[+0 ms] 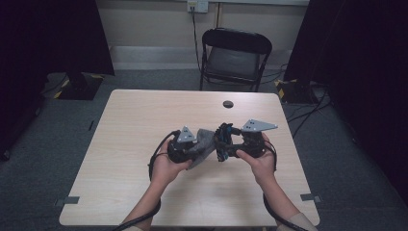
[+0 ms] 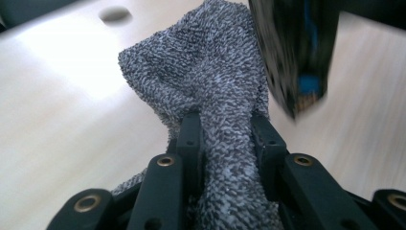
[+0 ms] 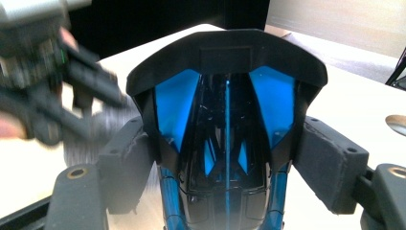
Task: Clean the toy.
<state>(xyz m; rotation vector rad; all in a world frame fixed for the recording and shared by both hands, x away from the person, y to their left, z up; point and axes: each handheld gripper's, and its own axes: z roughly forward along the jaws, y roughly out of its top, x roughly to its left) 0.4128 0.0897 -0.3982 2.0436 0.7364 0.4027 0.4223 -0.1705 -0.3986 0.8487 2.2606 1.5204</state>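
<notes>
- Overhead, in the high view, your left gripper and right gripper meet above the middle of the table; the grey cloth hangs between them, touching the black-and-blue object.
- Left gripper view: your jaws are clamped on a bunched fold of the grey cloth. It looks soft, light and limp; expect it to sag, so keep hold of a gathered fold.
- Right gripper view: your jaws stand wide, pads pressed on both flanks of the black-and-blue object. Its shell looks rigid, glossy, likely slippery; grip its sides squarely.
</notes>
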